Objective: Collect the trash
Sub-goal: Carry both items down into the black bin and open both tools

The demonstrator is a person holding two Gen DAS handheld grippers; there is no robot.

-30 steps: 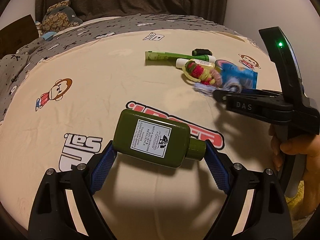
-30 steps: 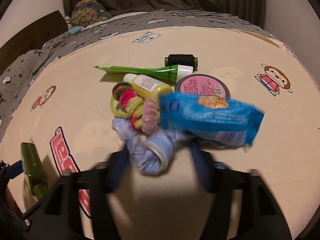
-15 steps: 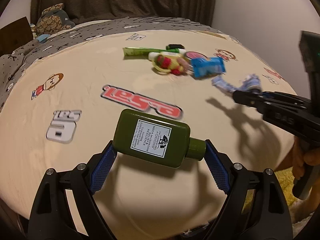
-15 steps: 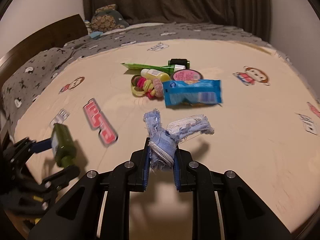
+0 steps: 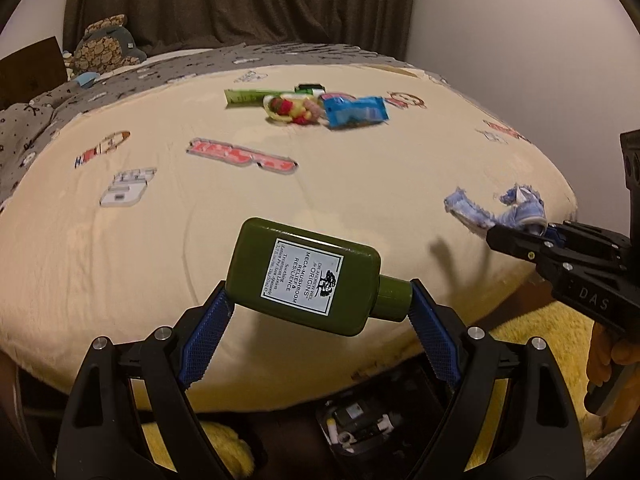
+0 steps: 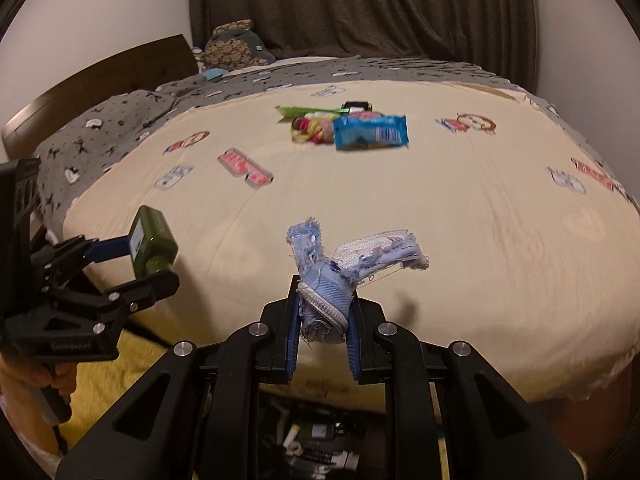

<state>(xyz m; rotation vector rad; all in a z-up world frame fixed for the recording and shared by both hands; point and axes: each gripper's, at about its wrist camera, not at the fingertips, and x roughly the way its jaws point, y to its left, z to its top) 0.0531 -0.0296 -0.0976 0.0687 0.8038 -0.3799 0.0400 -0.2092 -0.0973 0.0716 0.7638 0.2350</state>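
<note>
My left gripper is shut on a dark green lotion bottle, held crosswise above the near edge of the bed; it also shows in the right wrist view. My right gripper is shut on a frayed light-blue denim scrap, also seen at the right of the left wrist view. Far back on the cream bedspread lies a pile: a blue snack packet, a green tube, coloured hair ties and a small black item.
Below the bed's front edge a dark bin or box with small items sits on a yellow fluffy rug. A grey patterned blanket, a stuffed toy, a wooden headboard and dark curtains lie beyond.
Both grippers have pulled back from the pile toward the bed's front edge, carrying the bottle and the denim scrap. The floor and bin below have come into view.
</note>
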